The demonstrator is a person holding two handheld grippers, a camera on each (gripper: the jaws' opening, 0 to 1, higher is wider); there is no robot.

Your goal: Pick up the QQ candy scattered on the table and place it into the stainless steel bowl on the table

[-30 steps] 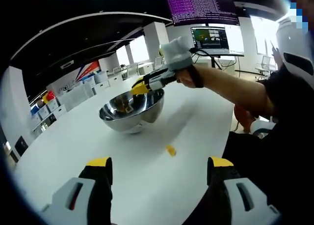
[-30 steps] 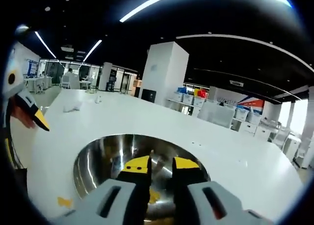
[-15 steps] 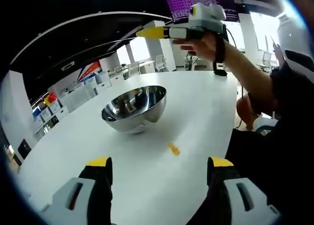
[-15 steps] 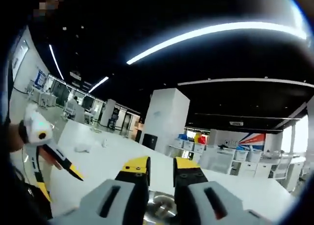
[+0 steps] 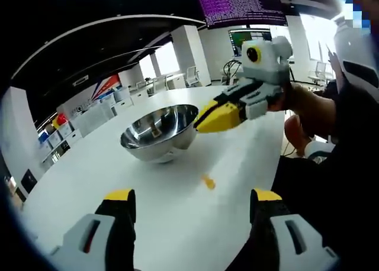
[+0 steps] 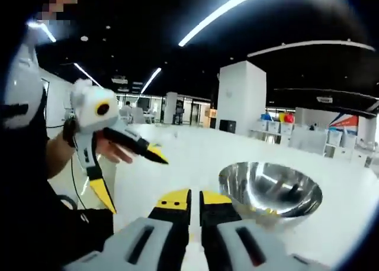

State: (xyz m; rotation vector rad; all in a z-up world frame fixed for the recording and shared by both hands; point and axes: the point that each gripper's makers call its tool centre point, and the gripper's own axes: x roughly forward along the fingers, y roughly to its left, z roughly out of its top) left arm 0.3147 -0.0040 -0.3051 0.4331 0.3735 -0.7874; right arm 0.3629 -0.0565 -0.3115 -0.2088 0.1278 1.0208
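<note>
A stainless steel bowl (image 5: 159,132) stands on the white table (image 5: 89,182), with a small yellowish piece inside it. One yellow QQ candy (image 5: 206,181) lies on the table in front of the bowl, between and ahead of my left gripper's (image 5: 193,197) wide-open, empty jaws. My right gripper (image 5: 204,124) hangs in the air just right of the bowl and above the candy, its yellow tips together. In the right gripper view, my right gripper (image 6: 195,199) is shut with nothing in it, the bowl (image 6: 269,188) is at the right and the left gripper (image 6: 139,186) stands open at the left.
The table's edge curves close on the right, where the person's dark-clothed body (image 5: 331,182) stands. Monitors (image 5: 243,7) sit at the table's far end. Office desks and a white pillar (image 6: 240,99) lie beyond the table.
My right gripper has lifted off the bowl, swung high, then dropped to the bowl's right side, and its jaws have narrowed to shut. The left gripper, the bowl and the candy have stayed put.
</note>
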